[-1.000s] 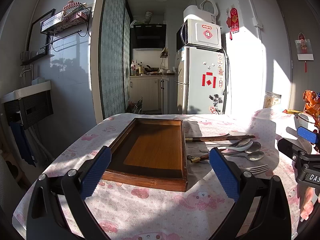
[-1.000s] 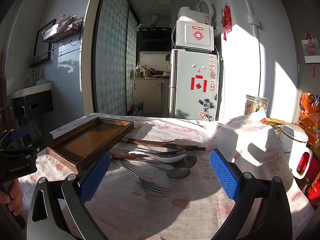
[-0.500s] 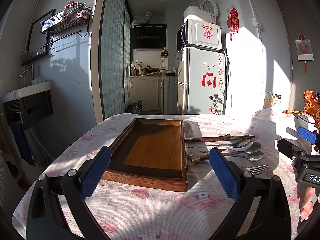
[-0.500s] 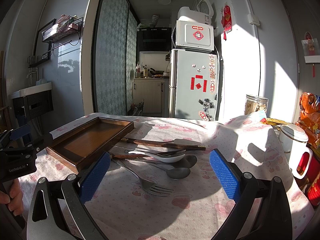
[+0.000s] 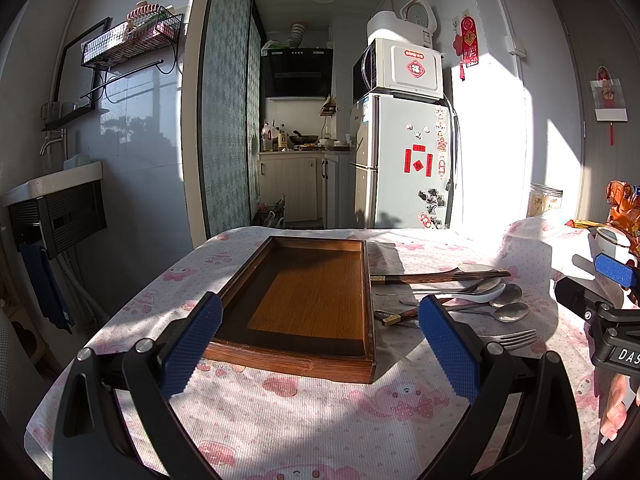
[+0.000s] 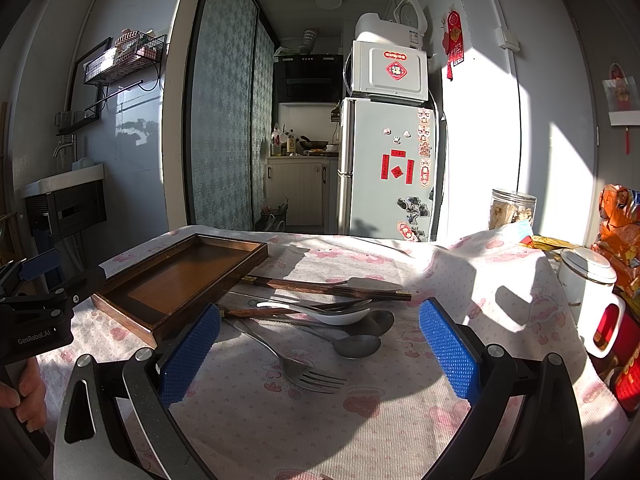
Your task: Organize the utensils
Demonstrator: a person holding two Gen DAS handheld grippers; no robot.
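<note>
Several utensils, namely fork (image 6: 308,374), spoons (image 6: 352,344) and dark chopsticks (image 6: 324,286), lie loose on the pink-printed tablecloth (image 6: 360,432) just beside an empty wooden tray (image 5: 304,300), with left gripper (image 5: 320,344) and right gripper (image 6: 320,356) both spread wide, holding nothing, white mug (image 6: 588,296) nearby.

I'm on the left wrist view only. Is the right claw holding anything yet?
Observer: No. The right claw is open and empty, hovering above the tablecloth with the fork lying between its fingers.
Operator: My left claw hides the fork's handle. Which way does it run?
Observer: From the tines, which point toward the right claw, the handle runs back and left toward the near corner of the wooden tray.
</note>
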